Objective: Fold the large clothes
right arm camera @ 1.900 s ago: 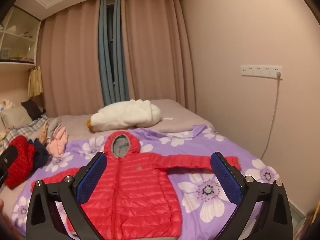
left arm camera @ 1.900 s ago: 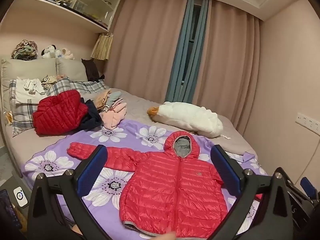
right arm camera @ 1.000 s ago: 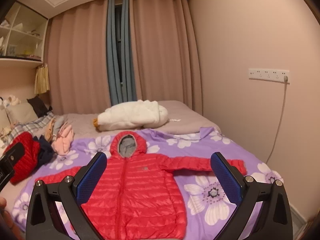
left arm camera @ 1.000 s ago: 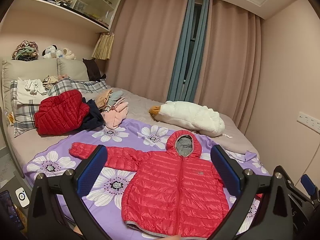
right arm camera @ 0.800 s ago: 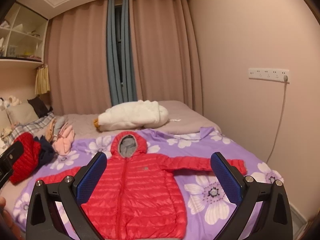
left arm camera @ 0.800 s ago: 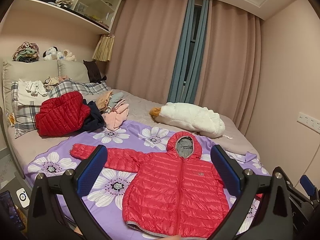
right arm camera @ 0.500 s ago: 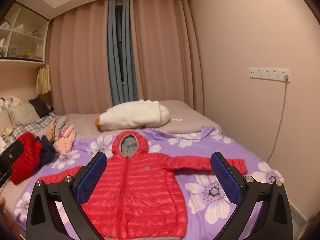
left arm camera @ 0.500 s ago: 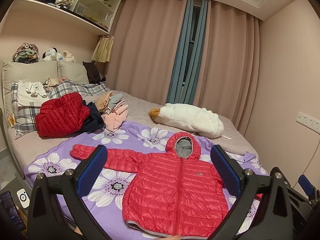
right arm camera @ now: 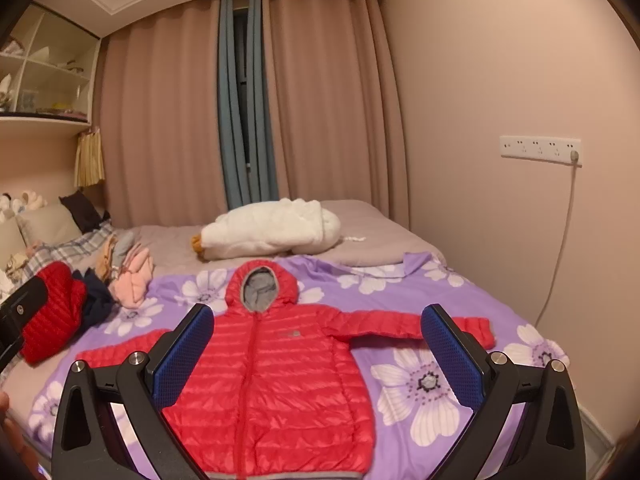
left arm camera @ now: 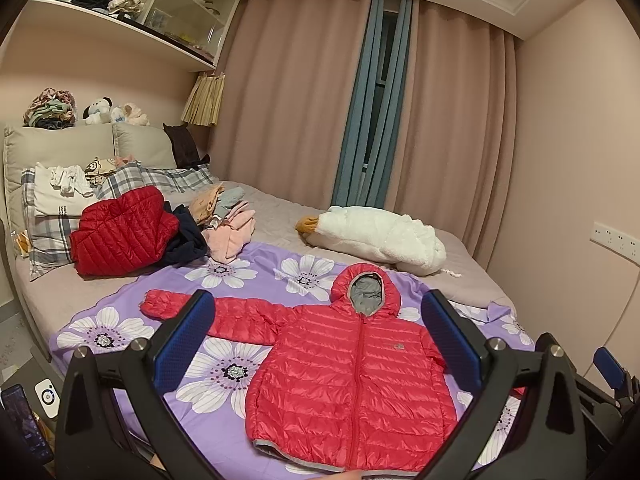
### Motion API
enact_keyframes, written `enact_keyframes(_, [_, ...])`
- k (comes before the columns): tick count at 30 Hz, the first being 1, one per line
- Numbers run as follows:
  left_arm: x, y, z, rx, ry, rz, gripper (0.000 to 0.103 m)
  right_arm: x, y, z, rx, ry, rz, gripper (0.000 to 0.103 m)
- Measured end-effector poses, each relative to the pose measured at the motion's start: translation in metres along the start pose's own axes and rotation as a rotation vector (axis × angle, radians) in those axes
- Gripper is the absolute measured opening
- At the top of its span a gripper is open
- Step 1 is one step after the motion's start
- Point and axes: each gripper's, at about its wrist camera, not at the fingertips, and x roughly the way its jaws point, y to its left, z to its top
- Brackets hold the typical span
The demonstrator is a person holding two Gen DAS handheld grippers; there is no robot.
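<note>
A red hooded puffer jacket (left arm camera: 352,376) lies flat and zipped on a purple flowered blanket (left arm camera: 224,372), front up, hood away from me, both sleeves spread out sideways. It also shows in the right wrist view (right arm camera: 272,384). My left gripper (left arm camera: 316,344) is open and empty, held above the near edge of the bed over the jacket's left side. My right gripper (right arm camera: 316,348) is open and empty, held above the jacket's lower body. Neither touches the jacket.
A white goose plush (left arm camera: 380,240) lies beyond the hood. A pile of clothes with a red padded jacket (left arm camera: 120,236) and pink garments (left arm camera: 232,236) sits at the left, by plaid pillows (left arm camera: 52,224). A wall with a socket strip (right arm camera: 540,150) and cable bounds the right.
Both grippers have lifted and drawn back slightly, so the jacket sits a little lower and smaller in view. The jacket has not moved. Both grippers stay open.
</note>
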Motion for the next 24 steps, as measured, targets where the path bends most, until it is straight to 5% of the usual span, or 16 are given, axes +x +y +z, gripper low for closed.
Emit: enact_keyframes(24, [0.001, -0.0013, -0.0005, 0.012, 0.012, -0.015, 0.103, 0.0062, 0.0032, 0.0015, -0.019, 0.022, -0.029, 0.102])
